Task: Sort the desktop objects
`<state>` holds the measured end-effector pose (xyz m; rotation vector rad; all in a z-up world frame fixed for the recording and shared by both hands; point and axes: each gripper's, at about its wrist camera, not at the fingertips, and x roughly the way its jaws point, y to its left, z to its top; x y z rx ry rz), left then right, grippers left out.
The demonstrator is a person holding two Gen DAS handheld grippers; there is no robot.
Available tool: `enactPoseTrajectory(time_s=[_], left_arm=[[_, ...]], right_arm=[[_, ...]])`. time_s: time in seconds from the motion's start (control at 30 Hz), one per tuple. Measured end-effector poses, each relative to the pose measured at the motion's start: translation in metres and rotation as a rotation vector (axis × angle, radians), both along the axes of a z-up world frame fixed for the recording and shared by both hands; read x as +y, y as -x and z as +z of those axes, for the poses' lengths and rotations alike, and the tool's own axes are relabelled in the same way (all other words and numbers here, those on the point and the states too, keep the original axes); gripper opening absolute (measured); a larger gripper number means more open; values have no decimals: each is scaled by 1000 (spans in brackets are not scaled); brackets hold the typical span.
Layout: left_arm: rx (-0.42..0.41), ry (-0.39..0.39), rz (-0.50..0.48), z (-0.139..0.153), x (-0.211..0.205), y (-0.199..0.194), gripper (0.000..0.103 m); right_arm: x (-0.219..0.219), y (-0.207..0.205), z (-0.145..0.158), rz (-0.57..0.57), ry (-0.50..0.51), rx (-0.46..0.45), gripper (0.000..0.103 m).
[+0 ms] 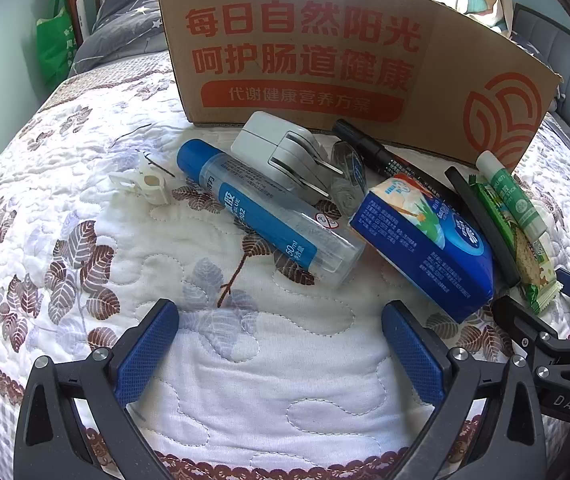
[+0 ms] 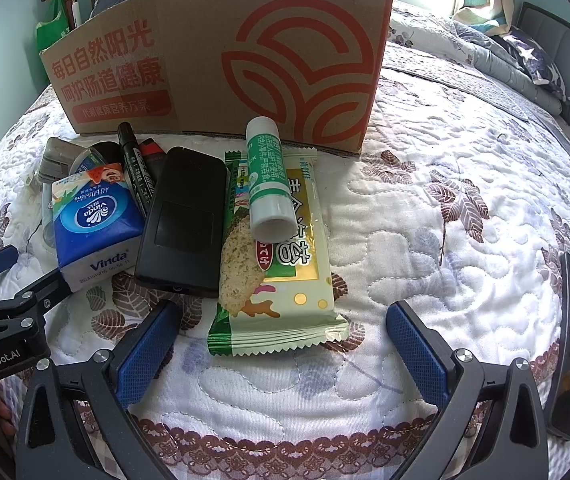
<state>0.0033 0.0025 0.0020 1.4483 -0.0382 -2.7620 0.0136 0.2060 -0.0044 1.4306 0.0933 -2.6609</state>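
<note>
Both grippers, left (image 1: 281, 344) and right (image 2: 281, 344), hover spread and empty, items heaped at twelve o'clock before the box (image 1: 325, 60), ready for sorting.

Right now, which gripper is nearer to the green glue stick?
Right. The right gripper sits just before the snack packet on which the green glue stick lies. The left gripper faces the blue liquid glue bottle, farther left.
</note>
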Motion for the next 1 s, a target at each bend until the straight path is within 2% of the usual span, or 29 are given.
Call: enactPoseTrajectory(time_s=[1.0], left_arm=[[1, 2, 0, 0, 0, 0, 103]], right_arm=[[2, 2, -1, 0, 3, 1, 103]])
